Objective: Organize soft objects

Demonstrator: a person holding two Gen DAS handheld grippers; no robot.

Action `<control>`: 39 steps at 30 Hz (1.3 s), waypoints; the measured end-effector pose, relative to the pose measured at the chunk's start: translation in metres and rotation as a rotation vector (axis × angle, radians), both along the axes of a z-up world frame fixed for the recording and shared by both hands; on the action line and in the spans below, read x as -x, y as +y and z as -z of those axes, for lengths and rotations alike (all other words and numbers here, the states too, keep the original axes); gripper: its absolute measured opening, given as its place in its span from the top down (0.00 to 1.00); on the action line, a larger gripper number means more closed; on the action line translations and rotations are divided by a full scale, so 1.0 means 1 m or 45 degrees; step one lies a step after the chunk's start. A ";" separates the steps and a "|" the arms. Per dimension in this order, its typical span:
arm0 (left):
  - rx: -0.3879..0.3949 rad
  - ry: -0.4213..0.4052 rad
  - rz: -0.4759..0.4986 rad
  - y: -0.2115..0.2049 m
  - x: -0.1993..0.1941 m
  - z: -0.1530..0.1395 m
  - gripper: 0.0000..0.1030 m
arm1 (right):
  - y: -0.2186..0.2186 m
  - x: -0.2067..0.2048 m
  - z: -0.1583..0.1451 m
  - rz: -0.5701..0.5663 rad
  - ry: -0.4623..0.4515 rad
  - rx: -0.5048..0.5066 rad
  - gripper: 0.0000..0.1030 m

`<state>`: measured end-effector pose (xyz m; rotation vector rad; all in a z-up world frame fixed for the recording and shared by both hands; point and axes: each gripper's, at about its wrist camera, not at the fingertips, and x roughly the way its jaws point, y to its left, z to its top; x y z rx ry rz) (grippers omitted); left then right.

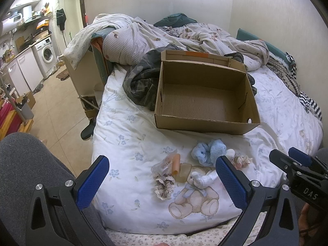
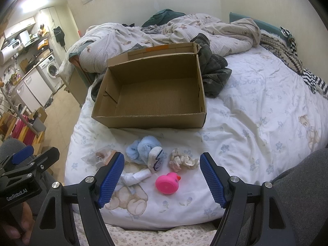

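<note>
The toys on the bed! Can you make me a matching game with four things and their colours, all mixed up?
Things:
1. duck
2. fluffy toy
3. box
4. gripper fingers

Colours:
A. brown
B. dark blue
C. pink
D. light blue

Right pairs: 1-C, 2-D, 3-A, 4-B.

The duck lies on the sheet nearest the camera, the fluffy toy sits between it and the box, and the box is open with nothing inside yet.
</note>
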<state>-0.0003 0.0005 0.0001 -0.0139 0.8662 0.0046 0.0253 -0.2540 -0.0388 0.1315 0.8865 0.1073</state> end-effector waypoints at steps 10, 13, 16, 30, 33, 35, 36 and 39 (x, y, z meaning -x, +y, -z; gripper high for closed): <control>0.006 0.007 -0.006 0.002 0.001 0.004 0.00 | 0.000 0.000 -0.002 0.000 0.000 0.003 0.22; 0.011 0.014 -0.004 0.002 -0.001 0.004 0.00 | 0.001 0.000 -0.002 0.001 -0.001 0.003 0.22; 0.013 0.013 -0.004 0.002 -0.004 0.005 0.00 | 0.001 0.000 -0.002 0.001 -0.001 0.005 0.22; 0.016 0.036 -0.002 0.001 -0.004 0.009 0.00 | -0.001 0.000 -0.003 0.005 0.006 0.000 0.22; 0.034 0.070 0.005 0.002 -0.004 0.009 0.00 | -0.004 -0.003 -0.005 0.004 0.022 -0.017 0.22; 0.036 0.101 0.011 0.002 -0.005 0.008 0.00 | -0.006 -0.006 -0.006 -0.001 0.054 -0.046 0.22; 0.038 0.121 0.016 0.003 -0.007 0.006 0.00 | -0.008 -0.008 -0.006 -0.004 0.070 -0.059 0.22; 0.033 0.204 0.026 0.004 -0.020 0.005 0.00 | -0.010 -0.016 -0.004 -0.026 0.144 -0.070 0.22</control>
